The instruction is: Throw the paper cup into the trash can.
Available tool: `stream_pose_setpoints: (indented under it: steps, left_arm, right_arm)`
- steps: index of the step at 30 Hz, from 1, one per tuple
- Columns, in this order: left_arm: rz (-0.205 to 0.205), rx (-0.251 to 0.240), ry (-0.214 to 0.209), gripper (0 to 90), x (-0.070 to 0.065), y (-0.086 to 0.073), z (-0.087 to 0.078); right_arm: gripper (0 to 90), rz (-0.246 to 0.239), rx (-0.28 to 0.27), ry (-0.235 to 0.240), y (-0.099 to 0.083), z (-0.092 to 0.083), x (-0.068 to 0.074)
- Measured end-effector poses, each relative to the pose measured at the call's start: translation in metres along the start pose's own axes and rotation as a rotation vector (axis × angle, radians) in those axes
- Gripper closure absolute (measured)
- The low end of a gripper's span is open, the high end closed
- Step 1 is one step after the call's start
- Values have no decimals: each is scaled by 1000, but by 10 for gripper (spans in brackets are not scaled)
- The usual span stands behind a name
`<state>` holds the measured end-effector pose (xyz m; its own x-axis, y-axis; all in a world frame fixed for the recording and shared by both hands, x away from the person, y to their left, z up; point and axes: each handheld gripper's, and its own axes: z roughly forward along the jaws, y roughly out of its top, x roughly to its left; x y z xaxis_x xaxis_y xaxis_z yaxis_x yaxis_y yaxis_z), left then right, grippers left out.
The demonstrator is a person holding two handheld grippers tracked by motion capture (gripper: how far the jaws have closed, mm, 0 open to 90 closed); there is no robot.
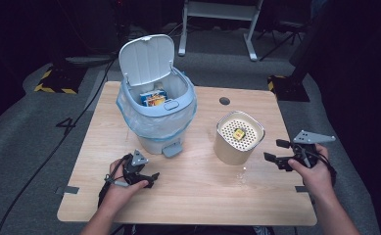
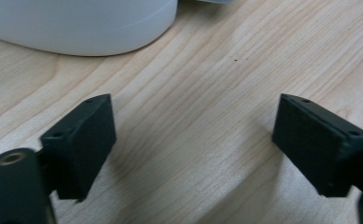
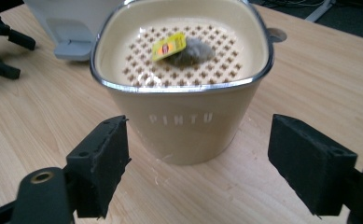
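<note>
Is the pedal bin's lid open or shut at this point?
Open. The lid stands tipped back above the pedal bin, so a yellow-and-blue box inside shows from above.

Pale wood-grain desk [image 1: 193, 196] with a smooth matt finish; beige container [image 3: 184, 126] of smooth plastic with a glossy metallic rim and perforated insert; pedal bin [image 1: 156, 105] of matt grey plastic lined with thin translucent film; matt black tool pads [image 3: 100, 163].

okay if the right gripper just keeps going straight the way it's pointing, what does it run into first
Most likely the beige container. In the right gripper view it stands dead ahead of the right gripper, whose open jaws are spread about as wide as its body. Depth is hard to judge, but nothing lies between them on the wooden table.
</note>
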<state>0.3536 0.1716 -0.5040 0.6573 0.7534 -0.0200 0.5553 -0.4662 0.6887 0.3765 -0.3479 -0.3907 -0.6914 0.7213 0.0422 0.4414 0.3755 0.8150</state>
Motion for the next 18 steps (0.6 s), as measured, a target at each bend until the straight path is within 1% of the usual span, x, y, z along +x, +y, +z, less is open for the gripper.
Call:
stream_pose_setpoints:
  steps: [3,4,6,8,10,12,15,18]
  left_arm:
    - [2,-2,7,161,0,-1,-1]
    - [-3,-3,6,162,0,-1,-1]
    - [-2,-5,5,164,0,-1,-1]
    - [0,-5,6,167,0,-1,-1]
    - [1,-5,6,167,0,-1,-1]
    - [0,-3,0,168,1,-1,-1]
    - [-6,-7,-1,174,1,-1,-1]
    - [-6,-7,0,175,1,-1,-1]
  right_arm:
    - [205,-5,9,-3,-13,6,3]
    - [205,-10,16,-5,-17,9,4]
    - [216,-20,33,6,-24,14,3]
    - [203,-6,28,-5,-30,18,2]
    - [204,9,38,-5,-37,23,1]
    - [205,11,54,-1,-45,28,2]
    - [204,16,51,2,-55,36,4]
    - [200,17,68,-2,-65,42,5]
